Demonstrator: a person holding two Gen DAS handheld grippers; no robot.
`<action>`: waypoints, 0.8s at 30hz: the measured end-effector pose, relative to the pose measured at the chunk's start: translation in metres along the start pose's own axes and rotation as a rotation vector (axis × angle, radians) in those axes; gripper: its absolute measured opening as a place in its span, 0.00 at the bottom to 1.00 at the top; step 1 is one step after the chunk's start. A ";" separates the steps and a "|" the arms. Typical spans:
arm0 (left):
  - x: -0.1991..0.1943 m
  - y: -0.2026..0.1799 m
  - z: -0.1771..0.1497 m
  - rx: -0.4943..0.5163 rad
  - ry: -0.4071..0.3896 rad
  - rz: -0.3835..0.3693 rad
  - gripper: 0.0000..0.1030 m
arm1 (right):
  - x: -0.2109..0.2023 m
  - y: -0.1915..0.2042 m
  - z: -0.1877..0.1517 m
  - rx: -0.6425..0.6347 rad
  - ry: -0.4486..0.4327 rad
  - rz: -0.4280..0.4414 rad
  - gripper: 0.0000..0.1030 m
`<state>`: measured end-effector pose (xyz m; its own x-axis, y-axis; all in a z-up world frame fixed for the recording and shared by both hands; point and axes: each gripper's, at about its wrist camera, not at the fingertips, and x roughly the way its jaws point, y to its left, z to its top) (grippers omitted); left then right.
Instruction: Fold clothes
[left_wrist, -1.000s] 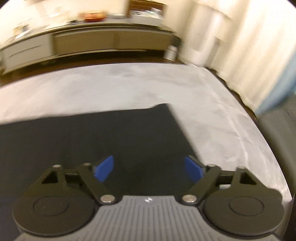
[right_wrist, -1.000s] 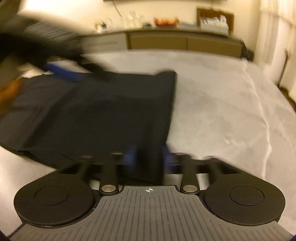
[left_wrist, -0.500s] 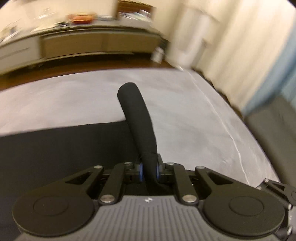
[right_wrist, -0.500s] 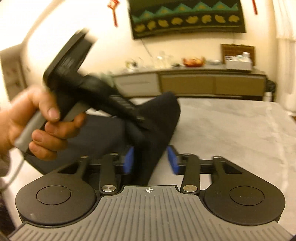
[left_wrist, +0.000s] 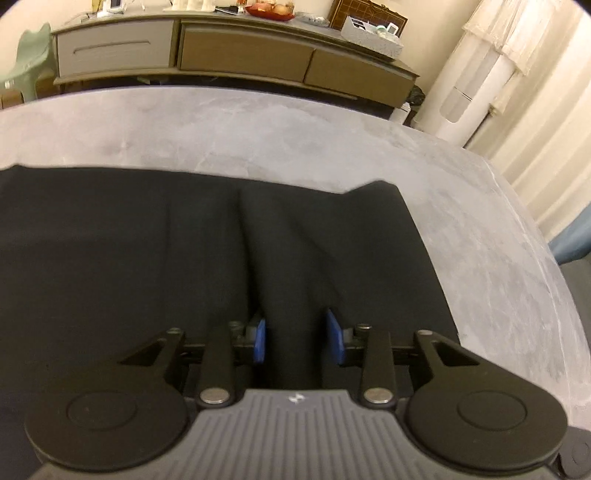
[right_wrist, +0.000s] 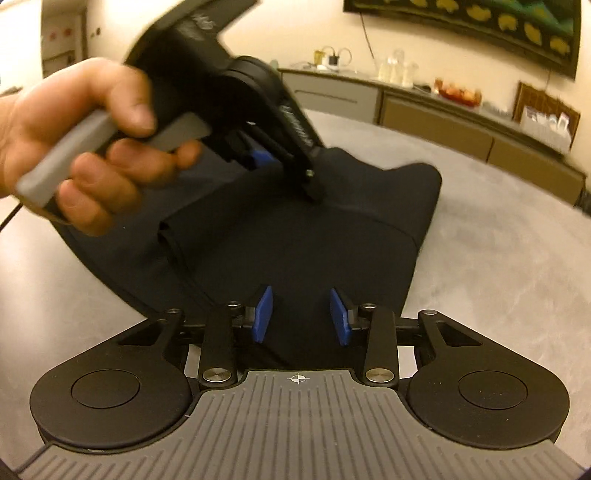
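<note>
Black cloth (left_wrist: 147, 236) lies spread on the grey worktop (left_wrist: 258, 125). Left claw (left_wrist: 297, 339) and right claw (right_wrist: 301, 317) both stand partly open around its folds, gripping nothing. Sideboard (left_wrist: 240, 55) stands beyond.

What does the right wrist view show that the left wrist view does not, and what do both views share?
Only the right wrist view shows the person's left hand gripping the left gripper's handle, a dark wall hanging with yellow shapes, and glass jars on the sideboard.

Only the left wrist view shows pale curtains, a white cylindrical unit in the corner, and a light green chair.

Both show the black garment on the grey table, the long sideboard with its red bowl, and blue-padded fingers parted around a ridge of cloth on the left gripper and right gripper.
</note>
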<state>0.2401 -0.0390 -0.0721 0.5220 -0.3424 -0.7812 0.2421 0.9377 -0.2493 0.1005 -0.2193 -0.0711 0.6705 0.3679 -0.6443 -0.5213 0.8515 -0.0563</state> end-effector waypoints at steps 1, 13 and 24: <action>-0.003 0.001 -0.001 -0.004 -0.011 0.001 0.32 | -0.002 0.000 0.002 0.009 0.012 -0.003 0.38; -0.059 0.053 -0.049 -0.134 -0.085 0.020 0.45 | -0.014 0.001 0.012 -0.008 -0.029 -0.111 0.54; -0.210 0.230 -0.091 -0.413 -0.242 0.265 0.63 | -0.038 0.056 0.035 -0.177 -0.155 -0.231 0.65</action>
<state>0.1120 0.2537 -0.0171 0.7067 -0.0498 -0.7058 -0.2389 0.9222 -0.3042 0.0647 -0.1725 -0.0231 0.8468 0.2367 -0.4764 -0.4210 0.8457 -0.3280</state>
